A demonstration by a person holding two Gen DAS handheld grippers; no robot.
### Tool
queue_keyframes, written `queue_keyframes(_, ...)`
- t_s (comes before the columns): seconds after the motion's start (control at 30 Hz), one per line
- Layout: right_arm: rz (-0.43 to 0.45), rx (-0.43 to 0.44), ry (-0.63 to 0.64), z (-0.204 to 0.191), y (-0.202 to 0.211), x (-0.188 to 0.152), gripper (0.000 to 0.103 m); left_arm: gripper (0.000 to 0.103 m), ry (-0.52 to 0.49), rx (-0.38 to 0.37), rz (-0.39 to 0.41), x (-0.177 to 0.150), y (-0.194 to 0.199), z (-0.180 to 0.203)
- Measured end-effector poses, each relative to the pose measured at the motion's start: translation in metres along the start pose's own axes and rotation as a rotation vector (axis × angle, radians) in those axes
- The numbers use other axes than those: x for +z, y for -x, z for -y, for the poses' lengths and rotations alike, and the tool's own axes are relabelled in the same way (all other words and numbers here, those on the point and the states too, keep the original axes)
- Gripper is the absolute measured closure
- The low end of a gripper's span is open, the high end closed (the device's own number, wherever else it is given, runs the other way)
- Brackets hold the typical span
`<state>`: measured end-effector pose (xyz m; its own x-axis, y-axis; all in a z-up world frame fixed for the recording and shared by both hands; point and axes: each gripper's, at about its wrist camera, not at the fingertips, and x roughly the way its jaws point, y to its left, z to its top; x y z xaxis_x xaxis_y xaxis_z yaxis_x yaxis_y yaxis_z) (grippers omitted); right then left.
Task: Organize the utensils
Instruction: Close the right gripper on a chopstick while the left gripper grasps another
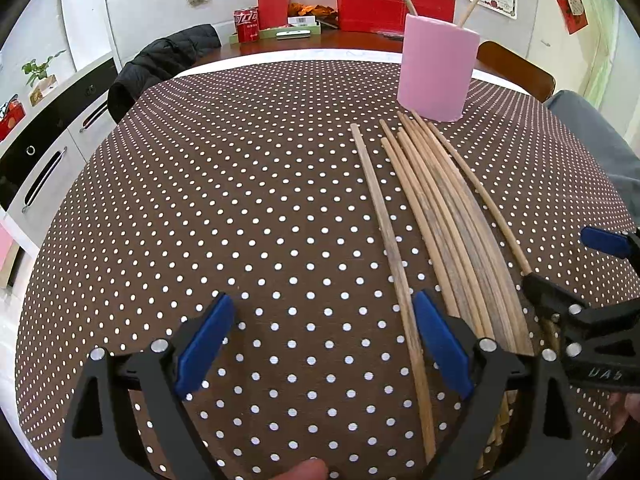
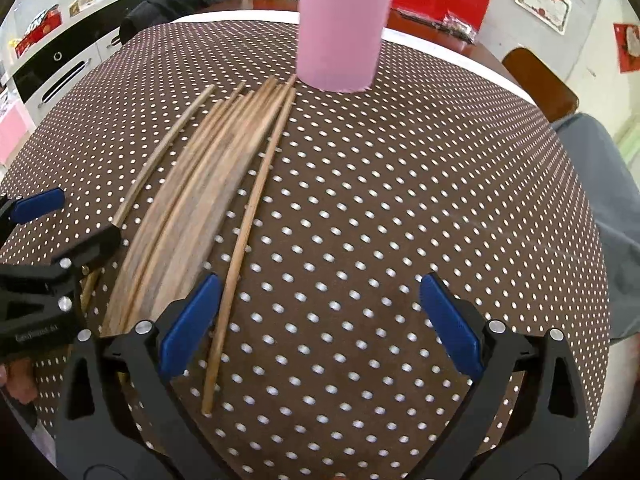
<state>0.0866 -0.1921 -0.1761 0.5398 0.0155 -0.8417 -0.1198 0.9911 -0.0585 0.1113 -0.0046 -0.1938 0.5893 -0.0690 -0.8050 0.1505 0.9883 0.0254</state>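
Several wooden chopsticks [image 1: 444,216] lie side by side on the dotted brown tablecloth [image 1: 240,200], pointing toward a pink cup [image 1: 438,66] that holds two more chopsticks. My left gripper [image 1: 324,352] is open and empty, low over the cloth just left of the bundle, with its right finger beside the leftmost chopstick. My right gripper [image 2: 320,328] is open and empty; its left finger lies beside the rightmost chopstick [image 2: 248,216]. The chopsticks [image 2: 192,200] and the cup [image 2: 342,30] also show in the right wrist view. Each gripper shows at the edge of the other's view.
A black jacket [image 1: 160,64] hangs on a chair at the far left of the table. Red cans [image 1: 246,24] and red boxes [image 1: 394,4] stand on a counter behind. A wooden chair back [image 1: 516,66] is at the far right. A person's grey sleeve [image 2: 600,184] is on the right.
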Motion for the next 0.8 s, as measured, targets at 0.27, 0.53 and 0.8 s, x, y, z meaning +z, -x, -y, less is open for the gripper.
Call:
queue_keyframes(0.27,0.012,0.052,0.017,-0.005,-0.027,0.039,0.012,0.013,-0.067,0.03,-0.024,0.035,-0.02,0.007)
queue_keyframes(0.53,0.017,0.106,0.047,-0.015,-0.032,0.057,0.067,0.022,-0.085,-0.059,-0.057,0.053,-0.034,0.004)
queue_keyframes(0.8,-0.004,0.111,0.066,-0.015,-0.032,0.062,0.085,0.092,-0.164,-0.108,-0.046,0.069,-0.034,0.017)
